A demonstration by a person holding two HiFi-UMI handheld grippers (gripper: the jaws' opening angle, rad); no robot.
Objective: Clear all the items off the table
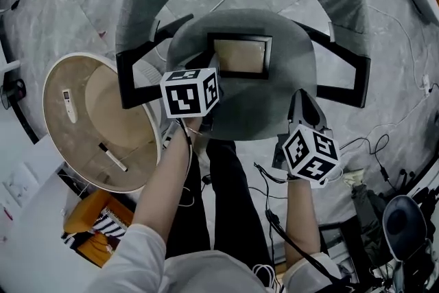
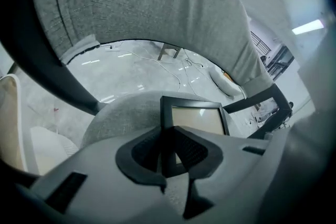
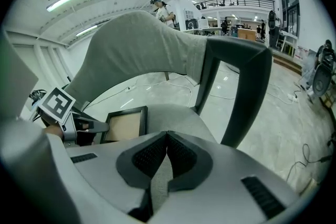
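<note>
A black picture frame (image 1: 239,55) with a tan panel lies flat on the seat of a grey chair (image 1: 274,106). My left gripper (image 1: 210,68) is at the frame's near left edge. In the left gripper view the frame (image 2: 197,119) has its dark edge running in between the pads, and the left gripper (image 2: 167,150) is shut on it. My right gripper (image 1: 302,98) hovers over the right part of the seat, apart from the frame. In the right gripper view the right gripper (image 3: 167,137) has its pads meeting with nothing between them, and the frame (image 3: 125,124) lies to its left.
A round beige table (image 1: 58,82) stands left of the chair, with a white remote (image 1: 68,104) and a pen (image 1: 112,157) on it. The chair's black armrests (image 1: 343,72) flank the seat. An orange object (image 1: 88,216) sits lower left. Cables trail on the floor (image 1: 384,141) at right.
</note>
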